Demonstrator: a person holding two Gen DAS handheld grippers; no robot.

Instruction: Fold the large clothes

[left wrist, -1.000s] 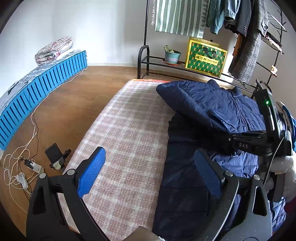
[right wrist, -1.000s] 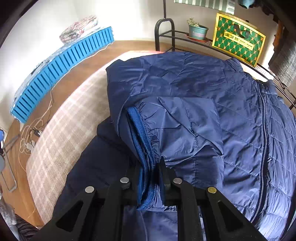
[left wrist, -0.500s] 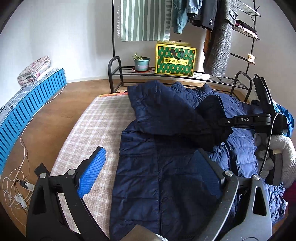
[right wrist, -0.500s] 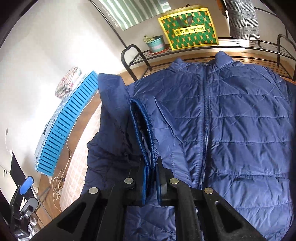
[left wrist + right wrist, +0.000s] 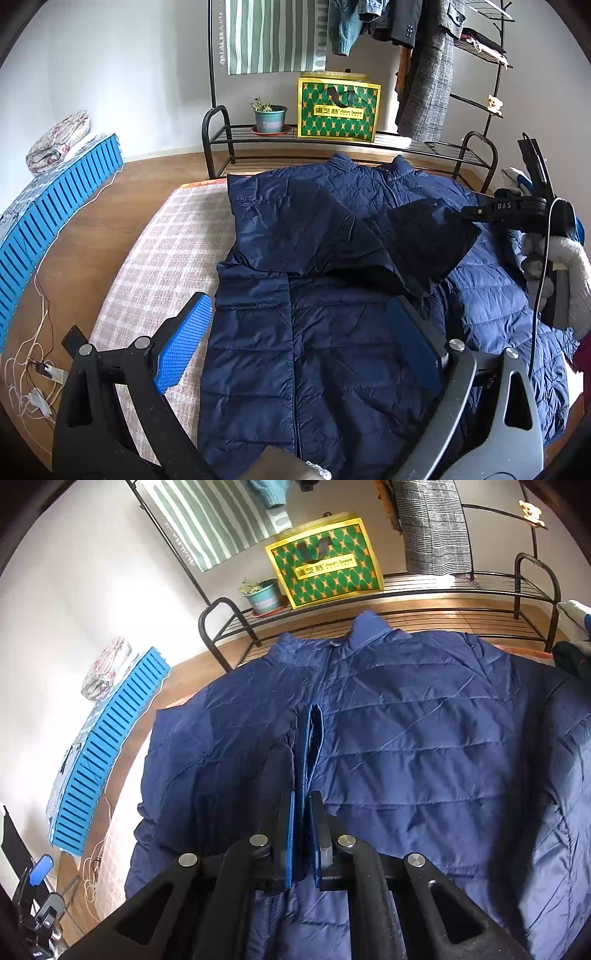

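A navy quilted puffer jacket lies front up on a checked mat, collar toward the rack. Its left sleeve is folded across the chest. My right gripper is shut on the sleeve's blue cuff and holds it over the zip line; in the left wrist view it comes in from the right, above the jacket. My left gripper is open and empty, hovering over the jacket's lower left half.
A black metal rack stands behind the mat with a potted plant and a green-and-gold bag; clothes hang above. A blue slatted crate sits at the left. Cables lie on the wooden floor.
My right gripper has carried the sleeve cuff across the jacket toward the zip. My left gripper has swung right, from over the mat to over the jacket.
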